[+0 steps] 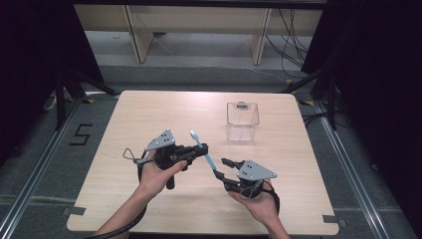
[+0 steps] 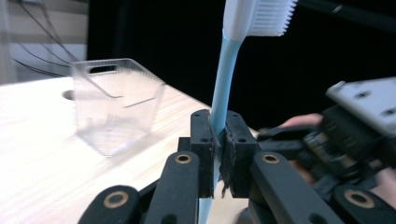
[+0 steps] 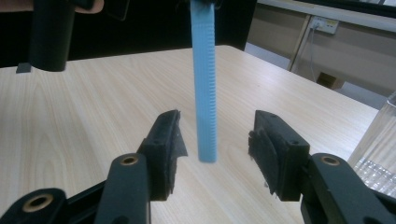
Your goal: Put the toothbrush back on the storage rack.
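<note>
A light-blue toothbrush [image 1: 205,152] with a white bristle head is held above the wooden table [image 1: 149,114], head pointing away from me. My left gripper [image 1: 203,148] is shut on the middle of its handle; in the left gripper view the pads [image 2: 203,149] pinch the blue handle [image 2: 225,79], and the head rises above them. My right gripper [image 1: 221,167] stands open just right of it. In the right gripper view the ribbed handle end [image 3: 204,93] hangs between the spread jaws [image 3: 217,140], touching neither pad.
A clear plastic container [image 1: 242,121] stands upright on the table beyond the grippers, toward the back right, and its wall shows at the right edge of the right gripper view [image 3: 380,149]. Dark curtains flank the table, and cables lie on the floor behind.
</note>
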{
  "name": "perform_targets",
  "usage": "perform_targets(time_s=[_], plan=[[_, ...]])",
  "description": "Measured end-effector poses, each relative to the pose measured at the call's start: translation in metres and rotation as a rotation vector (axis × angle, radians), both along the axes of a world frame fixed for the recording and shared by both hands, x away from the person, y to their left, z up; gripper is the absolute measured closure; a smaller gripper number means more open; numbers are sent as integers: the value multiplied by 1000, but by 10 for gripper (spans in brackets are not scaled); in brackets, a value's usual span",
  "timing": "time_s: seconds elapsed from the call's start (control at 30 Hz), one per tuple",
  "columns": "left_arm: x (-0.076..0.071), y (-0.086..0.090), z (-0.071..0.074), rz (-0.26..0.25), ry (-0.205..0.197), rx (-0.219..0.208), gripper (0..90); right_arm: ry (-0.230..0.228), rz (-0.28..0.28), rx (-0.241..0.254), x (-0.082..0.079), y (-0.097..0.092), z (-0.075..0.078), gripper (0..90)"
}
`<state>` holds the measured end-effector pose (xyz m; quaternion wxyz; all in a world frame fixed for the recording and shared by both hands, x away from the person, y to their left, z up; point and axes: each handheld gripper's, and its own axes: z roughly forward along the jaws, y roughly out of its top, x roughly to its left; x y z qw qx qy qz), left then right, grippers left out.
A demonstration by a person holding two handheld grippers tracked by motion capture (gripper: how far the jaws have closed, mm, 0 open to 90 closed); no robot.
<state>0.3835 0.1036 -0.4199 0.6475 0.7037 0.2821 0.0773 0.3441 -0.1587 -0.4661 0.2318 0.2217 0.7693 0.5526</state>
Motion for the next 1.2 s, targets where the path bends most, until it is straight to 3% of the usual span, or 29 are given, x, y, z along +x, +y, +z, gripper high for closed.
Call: perform_targets(time_s=[0.03,0.23,0.3,0.33,0.4,0.57,0.7,0.73,0.77,0.8,0.9,0.93,0.97,1.1,1.2], plan=[[0,0,0,0,0,0,835,0,0,0,0,0,0,517],[-1,3,-3,39,-90,60,835,21,-30,23,1,-7,-1,513],[-1,4,-3,43,-94,60,836,13,-58,21,1,-10,-2,513],[-1,5,-3,48,-97,66,836,37,-72,19,0,-13,-3,511],[0,6,-4,57,-98,69,835,23,-88,23,2,-18,-4,505],[1,5,-6,62,-109,83,836,30,-81,57,-1,-16,-2,504],[1,1,-6,69,-129,106,836,1,-76,105,-5,-13,8,542],[1,0,-6,68,-141,115,836,32,-70,125,-7,-12,13,553],[1,-1,-6,70,-147,117,836,-15,-72,137,-6,-12,17,567],[0,-3,-6,77,-156,121,836,5,-61,177,-9,-9,27,595],[0,-6,-7,79,-169,126,836,-4,-63,198,-10,-5,35,625],[0,-8,-8,79,-174,127,836,-32,-57,201,-8,-4,39,643],[-1,-9,-8,77,-178,133,836,-19,-50,211,-8,-1,42,650],[-3,-16,-10,80,-196,146,836,-65,-36,189,-1,9,52,668],[-4,-20,-11,81,-224,167,836,-43,-21,183,2,19,53,670]])
